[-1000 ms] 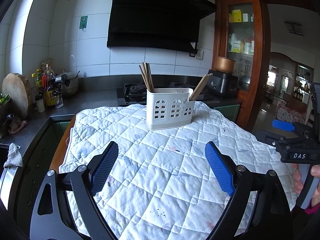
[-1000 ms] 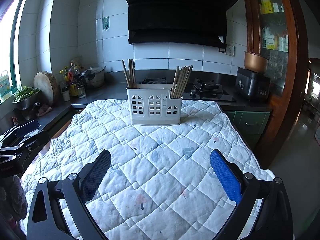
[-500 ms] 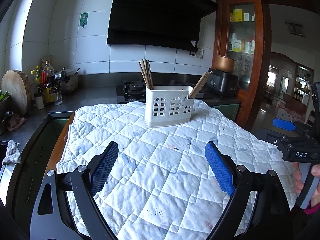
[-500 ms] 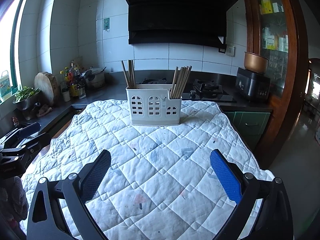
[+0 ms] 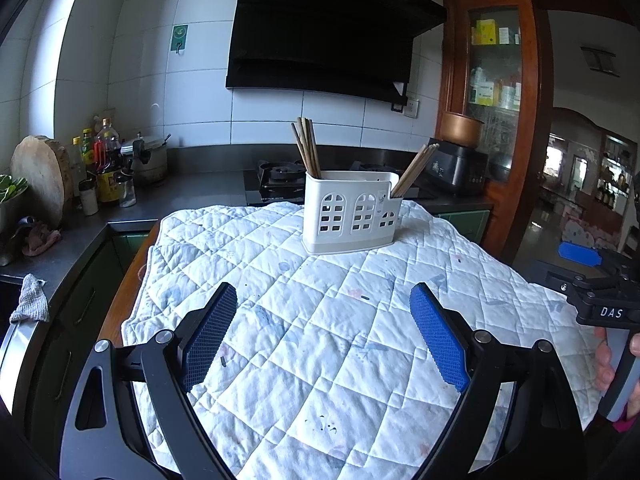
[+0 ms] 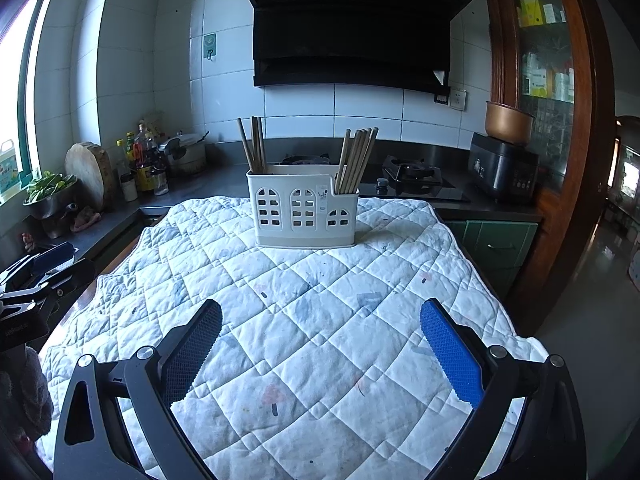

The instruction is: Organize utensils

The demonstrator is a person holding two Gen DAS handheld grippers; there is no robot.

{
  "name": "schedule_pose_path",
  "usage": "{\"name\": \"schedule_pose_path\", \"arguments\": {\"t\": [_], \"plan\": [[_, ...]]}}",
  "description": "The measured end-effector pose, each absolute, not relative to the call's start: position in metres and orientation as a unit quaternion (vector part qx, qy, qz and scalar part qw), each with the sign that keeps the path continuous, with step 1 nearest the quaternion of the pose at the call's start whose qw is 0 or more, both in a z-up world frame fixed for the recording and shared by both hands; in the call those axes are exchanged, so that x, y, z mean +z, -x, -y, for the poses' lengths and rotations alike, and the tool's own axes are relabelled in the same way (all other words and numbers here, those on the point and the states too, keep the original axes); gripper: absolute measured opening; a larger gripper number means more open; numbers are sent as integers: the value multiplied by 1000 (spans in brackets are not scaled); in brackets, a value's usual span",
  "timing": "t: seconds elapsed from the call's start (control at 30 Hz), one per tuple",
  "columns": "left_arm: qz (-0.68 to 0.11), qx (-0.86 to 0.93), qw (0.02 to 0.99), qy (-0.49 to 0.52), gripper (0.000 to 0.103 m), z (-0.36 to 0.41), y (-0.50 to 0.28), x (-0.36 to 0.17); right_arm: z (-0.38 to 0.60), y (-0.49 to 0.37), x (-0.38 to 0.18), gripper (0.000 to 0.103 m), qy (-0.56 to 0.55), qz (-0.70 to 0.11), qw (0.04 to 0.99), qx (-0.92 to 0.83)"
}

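A white utensil holder (image 5: 352, 213) (image 6: 301, 211) with arched cut-outs stands at the far side of the white quilted cloth (image 5: 328, 320) (image 6: 304, 300). Wooden chopsticks stand in its left compartment (image 5: 306, 148) (image 6: 252, 144) and lean in its right compartment (image 5: 414, 170) (image 6: 356, 160). My left gripper (image 5: 322, 336) is open and empty above the near part of the cloth. My right gripper (image 6: 320, 348) is open and empty, also well short of the holder. The right gripper shows at the right edge of the left wrist view (image 5: 592, 280), and the left gripper at the left edge of the right wrist view (image 6: 36, 276).
A dark counter runs behind and to the left, with bottles (image 5: 104, 168), a pot (image 5: 148, 156), a round wooden board (image 5: 40, 176) and a gas hob (image 6: 408, 176). A black cooker (image 6: 502, 172) and a wooden cabinet (image 6: 560, 120) stand at the right.
Both grippers have drawn back a little from the holder and stay open. The left view has shifted slightly, so the holder sits a bit farther away. Nothing was picked up.
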State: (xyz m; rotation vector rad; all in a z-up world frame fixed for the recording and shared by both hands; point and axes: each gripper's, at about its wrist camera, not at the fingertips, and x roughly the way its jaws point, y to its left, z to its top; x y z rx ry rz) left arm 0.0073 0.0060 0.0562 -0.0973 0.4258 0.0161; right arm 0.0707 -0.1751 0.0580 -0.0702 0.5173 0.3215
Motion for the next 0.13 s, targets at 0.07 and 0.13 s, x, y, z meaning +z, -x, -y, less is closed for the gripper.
{"name": "schedule_pose_path", "arguments": {"t": [0.07, 0.13], "plan": [[-212, 7, 976, 51, 88, -7, -8, 55, 177, -72, 56, 96, 34, -257, 953, 158], [-214, 5, 976, 51, 88, -7, -8, 54, 177, -72, 55, 96, 34, -258, 952, 158]]}}
